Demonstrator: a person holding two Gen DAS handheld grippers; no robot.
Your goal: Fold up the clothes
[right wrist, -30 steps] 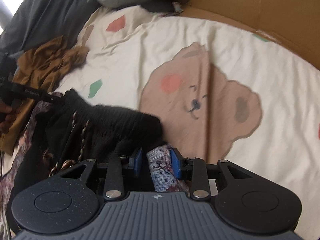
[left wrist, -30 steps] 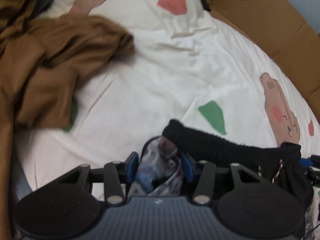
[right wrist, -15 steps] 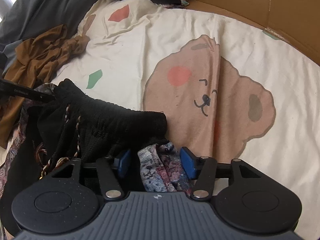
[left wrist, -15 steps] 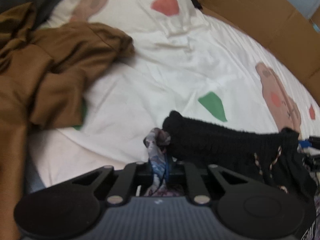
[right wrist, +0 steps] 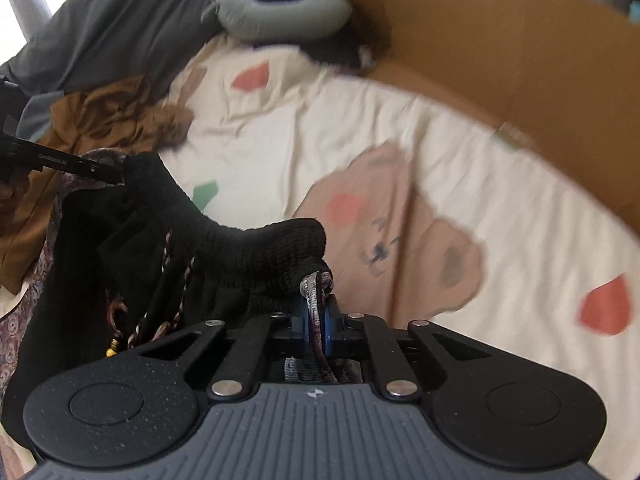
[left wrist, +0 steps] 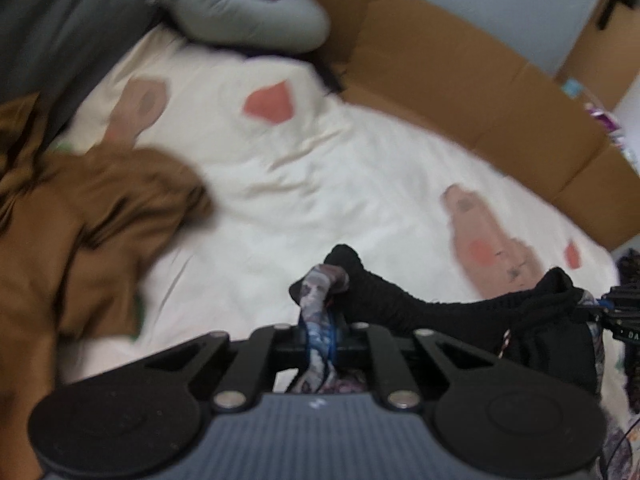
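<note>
1. Two grippers, both clamped: left gripper (left wrist: 319, 334) and right gripper (right wrist: 318, 322) each pinch a fold of the patterned garment (left wrist: 318, 292) at either end of its black elastic waistband (right wrist: 260, 252); jaws narrow, cloth between the pads.
2. Garment hangs between them near the front edge of the bedsheet (left wrist: 320, 184), waistband sagging in the middle, drawstrings (right wrist: 176, 268) dangling loose.
3. Brown garment (left wrist: 92, 232) heaped toward the sheet's left edge; grey pillow (left wrist: 248, 20) at the far edge beside the cardboard (left wrist: 480, 92).
4. Risk, judged: each pinch takes only a thin fold, so a pull apart could slip it free.
5. Risk: trailing fabric or drawstrings may snag or bunch, spoiling a flat lay.
6. Risk: drifting left could drag the brown heap.
</note>
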